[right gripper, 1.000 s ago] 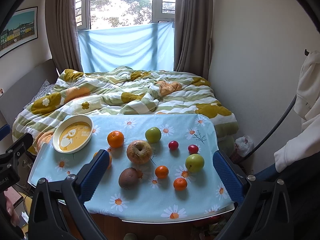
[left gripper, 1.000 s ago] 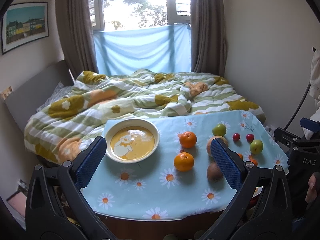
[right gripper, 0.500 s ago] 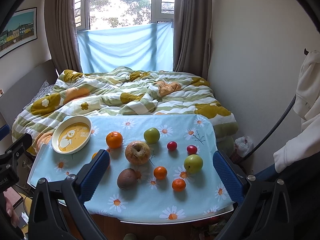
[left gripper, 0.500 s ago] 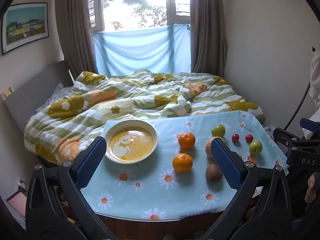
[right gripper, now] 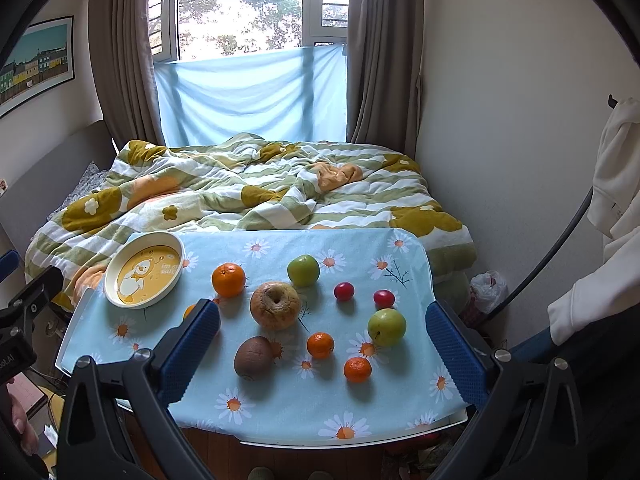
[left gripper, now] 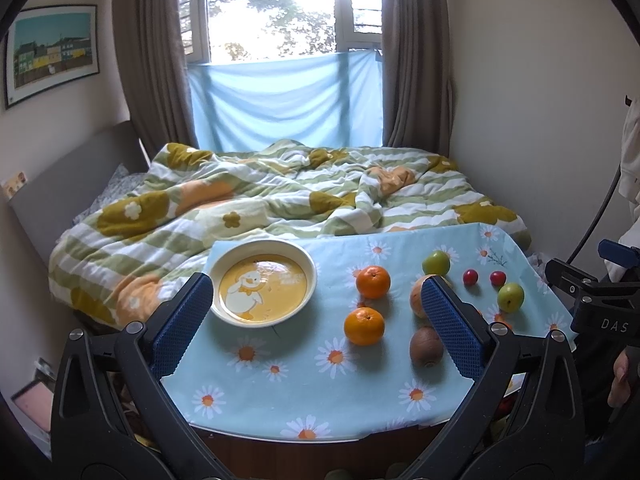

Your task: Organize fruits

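A yellow duck bowl (left gripper: 263, 282) (right gripper: 144, 273) stands empty at the table's left. Fruit lies loose on the daisy cloth: two big oranges (left gripper: 364, 325) (right gripper: 228, 279), a wrinkled apple (right gripper: 275, 305), a kiwi (right gripper: 253, 357) (left gripper: 426, 346), two green apples (right gripper: 303, 270) (right gripper: 386, 326), two red fruits (right gripper: 344, 291) (right gripper: 384, 298) and two small mandarins (right gripper: 320, 345) (right gripper: 357, 369). My left gripper (left gripper: 316, 320) is open and empty above the near table edge. My right gripper (right gripper: 322, 340) is open and empty, held back from the fruit.
The table (right gripper: 280, 432) stands at the foot of a bed with a flowered quilt (right gripper: 248, 196). A white garment (right gripper: 608, 216) hangs at the right by the wall. The other gripper shows at the right edge of the left wrist view (left gripper: 600, 300).
Both grippers have drifted slightly; the fruit and bowl sit a little differently in view. Nothing on the table has moved and both grippers stay open.
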